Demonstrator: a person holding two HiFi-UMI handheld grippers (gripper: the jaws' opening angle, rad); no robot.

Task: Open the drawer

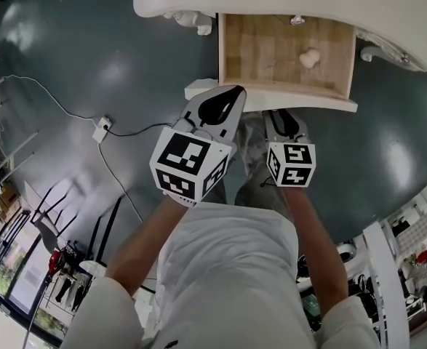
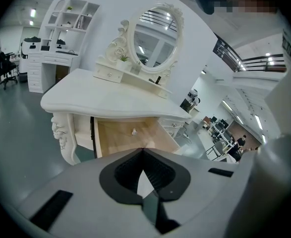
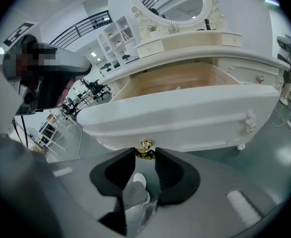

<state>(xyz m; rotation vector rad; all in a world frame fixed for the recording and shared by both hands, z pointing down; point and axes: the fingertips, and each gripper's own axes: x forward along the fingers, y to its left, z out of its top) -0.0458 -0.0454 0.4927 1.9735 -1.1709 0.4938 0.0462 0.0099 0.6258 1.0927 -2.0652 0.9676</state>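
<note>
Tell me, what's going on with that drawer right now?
Right gripper shut on knob. Left gripper shut, empty. Drawer out, wide open. Nothing blocking it.

The person wore a white short-sleeved shirt (image 1: pixel 228 267) and grey trousers (image 1: pixel 252 153); the left gripper (image 1: pixel 233 91) and right gripper (image 1: pixel 277 115) had pale grey shells with black jaw pads (image 2: pixel 129 171); each carried a white cube (image 1: pixel 188 164) printed with black square markers.
</note>
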